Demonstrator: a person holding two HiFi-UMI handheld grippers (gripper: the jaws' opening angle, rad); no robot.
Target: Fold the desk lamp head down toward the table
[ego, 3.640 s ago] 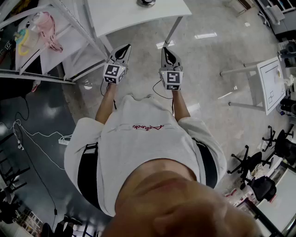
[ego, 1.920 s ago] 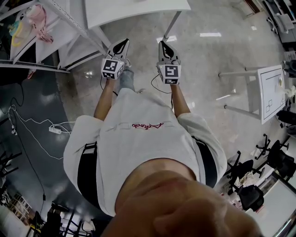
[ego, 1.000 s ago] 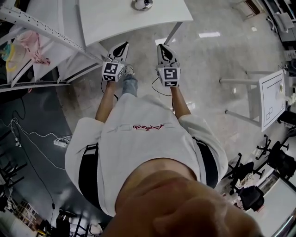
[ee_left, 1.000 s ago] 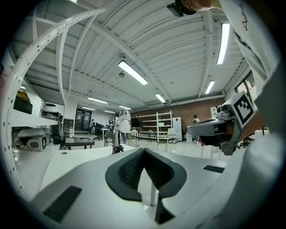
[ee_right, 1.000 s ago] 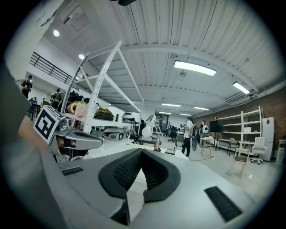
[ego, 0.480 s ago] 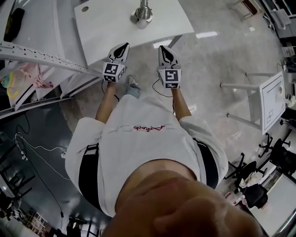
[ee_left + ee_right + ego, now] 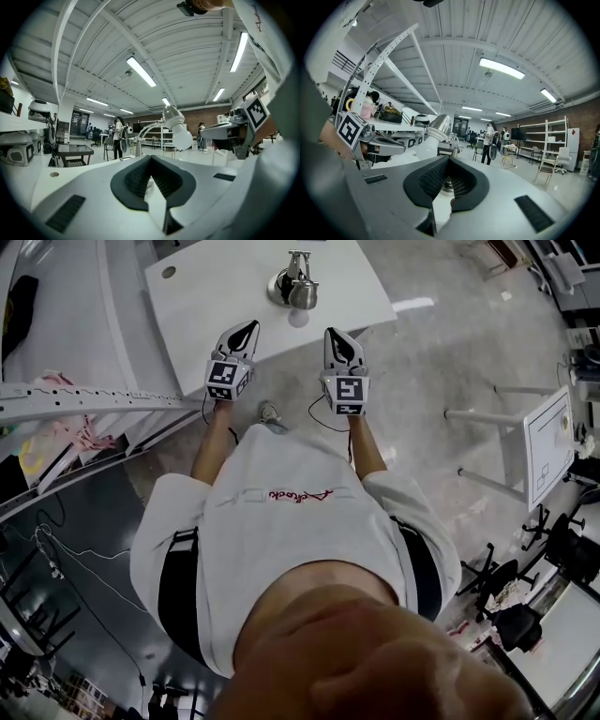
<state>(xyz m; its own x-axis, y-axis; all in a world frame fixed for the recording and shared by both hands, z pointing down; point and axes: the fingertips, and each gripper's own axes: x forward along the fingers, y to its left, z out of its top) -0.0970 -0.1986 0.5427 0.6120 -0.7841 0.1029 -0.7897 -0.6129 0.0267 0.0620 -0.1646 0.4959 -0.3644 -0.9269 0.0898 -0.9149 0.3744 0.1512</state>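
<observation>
Just beside the left edge of the white rectangular table [image 7: 211,301] runs a grey metal shelving rack [image 7: 84,401]. Near the table's far left corner, a small round hole [image 7: 169,271] is set in the top. The left gripper [image 7: 246,327], with its black-and-white marker cube, is held over the table's near edge, toward the left. In the left gripper view its jaws are pressed together, with nothing between the dark ribbed pads [image 7: 135,179]. The silver metal desk lamp [image 7: 294,287] stands on the table, toward the far side and a little right of the middle. Its round base sits flat on the top, and its head is raised clear of the table on a bent arm and tilted. The right gripper [image 7: 337,335] is held over the table's near edge, toward the right. Its jaws are likewise closed tight and empty, as the right gripper view shows. Both grippers point across the table toward the lamp and are apart from it. A person in a white shirt [image 7: 291,512] stands at the table's near side. Well apart to the table's right is a small white side table [image 7: 548,427], and black office chairs [image 7: 572,549] are beyond it.
</observation>
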